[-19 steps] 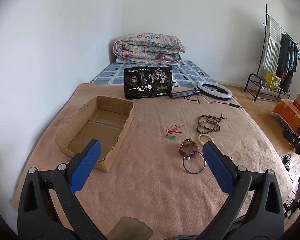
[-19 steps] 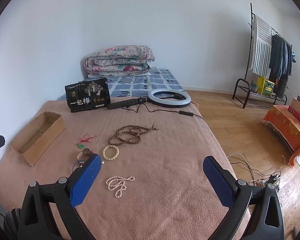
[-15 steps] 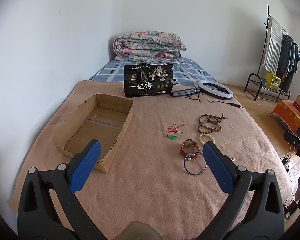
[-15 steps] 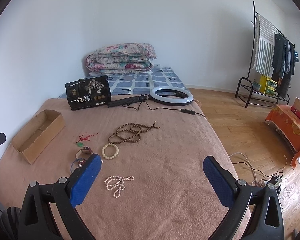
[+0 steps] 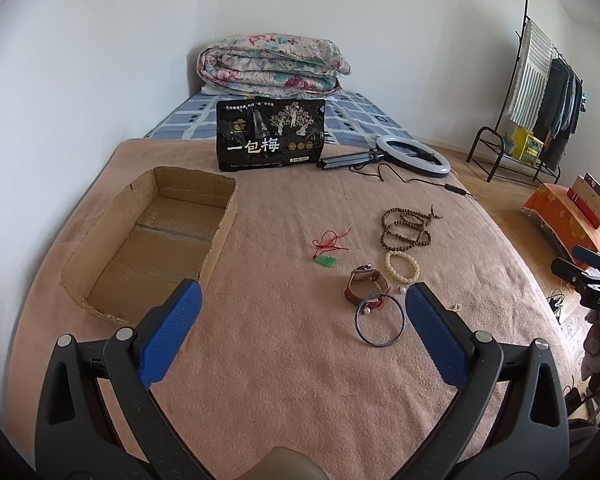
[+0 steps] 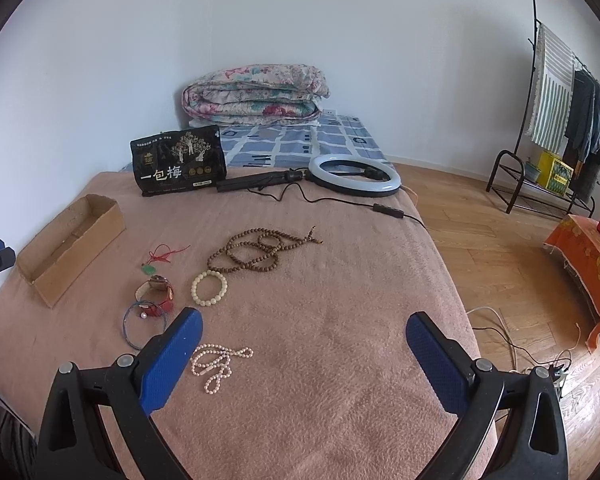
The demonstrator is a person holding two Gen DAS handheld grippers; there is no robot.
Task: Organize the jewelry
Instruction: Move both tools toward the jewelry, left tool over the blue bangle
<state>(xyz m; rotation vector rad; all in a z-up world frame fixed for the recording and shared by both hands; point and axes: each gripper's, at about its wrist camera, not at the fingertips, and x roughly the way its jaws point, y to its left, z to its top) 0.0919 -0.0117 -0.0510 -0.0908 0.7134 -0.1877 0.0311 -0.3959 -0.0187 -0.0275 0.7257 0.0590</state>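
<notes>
Jewelry lies on a tan blanket (image 5: 284, 360): a brown bead necklace (image 5: 406, 228) (image 6: 256, 250), a cream bead bracelet (image 5: 402, 267) (image 6: 209, 288), a red-strap watch (image 5: 364, 286) (image 6: 156, 292), a thin bangle (image 5: 379, 325) (image 6: 144, 330), a green pendant on red cord (image 5: 327, 254) (image 6: 156, 261) and a pearl strand (image 6: 216, 362). An empty cardboard box (image 5: 152, 236) (image 6: 70, 246) sits left. My left gripper (image 5: 300, 312) is open above the blanket, box to its left, bangle beside its right finger. My right gripper (image 6: 302, 344) is open, pearls next to its left finger.
A black snack bag (image 5: 270, 134) (image 6: 178, 160) stands at the back, with a ring light (image 5: 412, 156) (image 6: 354, 176) and its cable beside it. A folded quilt (image 5: 272, 66) lies behind. The bed's right edge drops to a wood floor (image 6: 500, 264) with a clothes rack (image 6: 560, 120).
Both grippers have moved slightly forward and lower over the bed, so the box and the jewelry sit a little nearer. Both stay open and hold nothing.
</notes>
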